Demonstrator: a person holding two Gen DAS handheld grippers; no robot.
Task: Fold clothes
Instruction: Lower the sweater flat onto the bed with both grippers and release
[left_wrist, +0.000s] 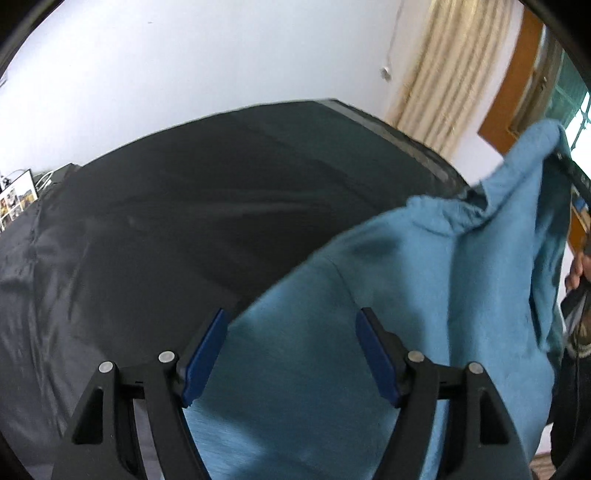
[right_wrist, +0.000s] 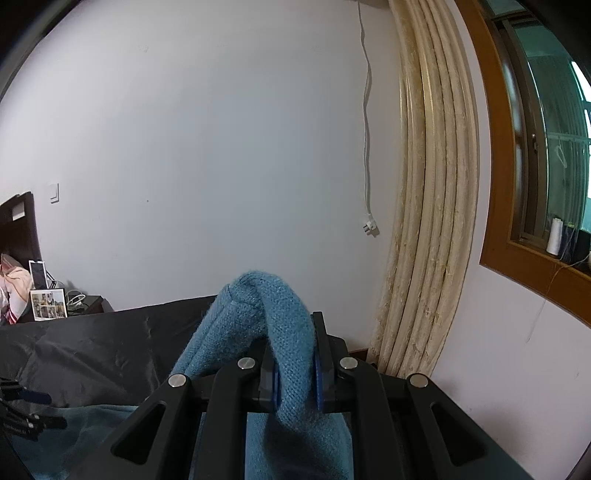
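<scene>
One sweater (right_wrist: 291, 339) fold btwn right fingers (right_wrist: 320, 343), pinched.

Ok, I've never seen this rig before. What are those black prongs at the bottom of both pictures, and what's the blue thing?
The prongs are two hand-held grippers, each with a fisheye camera looking along its fingers. One picture comes from the left gripper: its jaws stand open above a blue knitted garment that partly lies on a dark cloth-covered surface. The other comes from the right gripper, which is shut on a fold of the same garment and holds it up. A white wall and a curtain stand behind.
</scene>
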